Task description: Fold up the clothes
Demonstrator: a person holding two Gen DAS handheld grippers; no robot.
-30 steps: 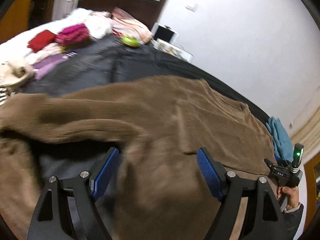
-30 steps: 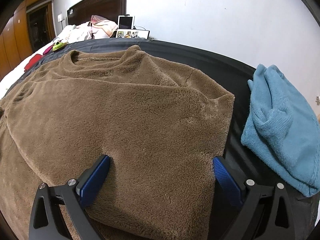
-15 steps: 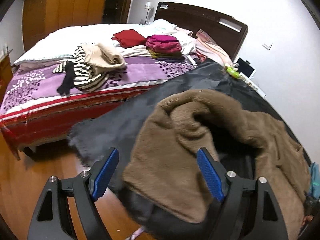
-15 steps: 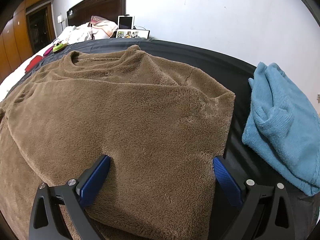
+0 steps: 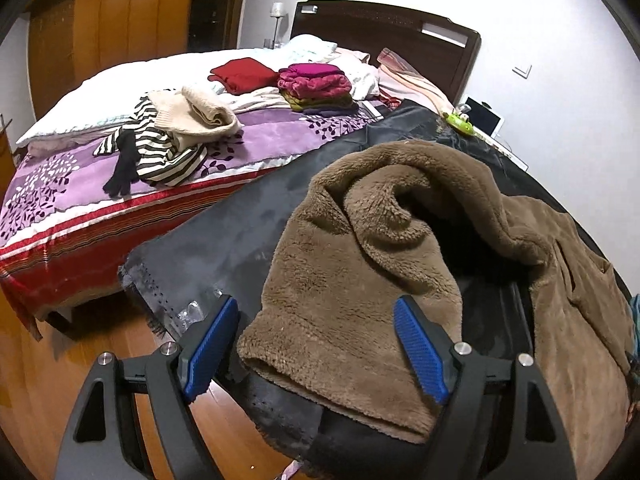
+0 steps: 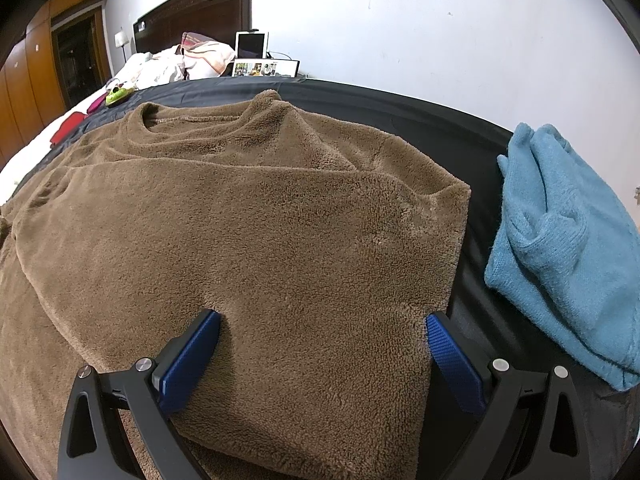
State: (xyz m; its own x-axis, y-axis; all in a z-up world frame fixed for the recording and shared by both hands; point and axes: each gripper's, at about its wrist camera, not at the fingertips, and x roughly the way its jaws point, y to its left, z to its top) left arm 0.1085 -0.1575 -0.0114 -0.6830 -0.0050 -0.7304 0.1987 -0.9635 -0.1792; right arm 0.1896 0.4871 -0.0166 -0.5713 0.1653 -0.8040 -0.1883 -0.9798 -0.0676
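A brown fleece sweater (image 6: 248,216) lies spread on the black-covered table (image 6: 440,120), collar toward the far end, with one side folded over its body. My right gripper (image 6: 322,318) is open, its blue pads straddling the near edge of that folded part. In the left wrist view one brown sleeve (image 5: 344,280) is bunched and curled near the table's corner, its cuff end lying between the wide-apart pads of my open left gripper (image 5: 316,306). Neither gripper presses on the cloth.
A crumpled blue knit garment (image 6: 560,248) lies on the table to the right of the sweater. Beside the table stands a bed (image 5: 60,184) with striped, cream, red and pink clothes. A green toy (image 5: 460,120) and tablet (image 6: 252,44) are at the far end. Wooden floor (image 5: 52,360) lies below the corner.
The left gripper has swung away from over the sweater's body to the sleeve end at the table corner by the bed. The right gripper and the folded part have stayed put.
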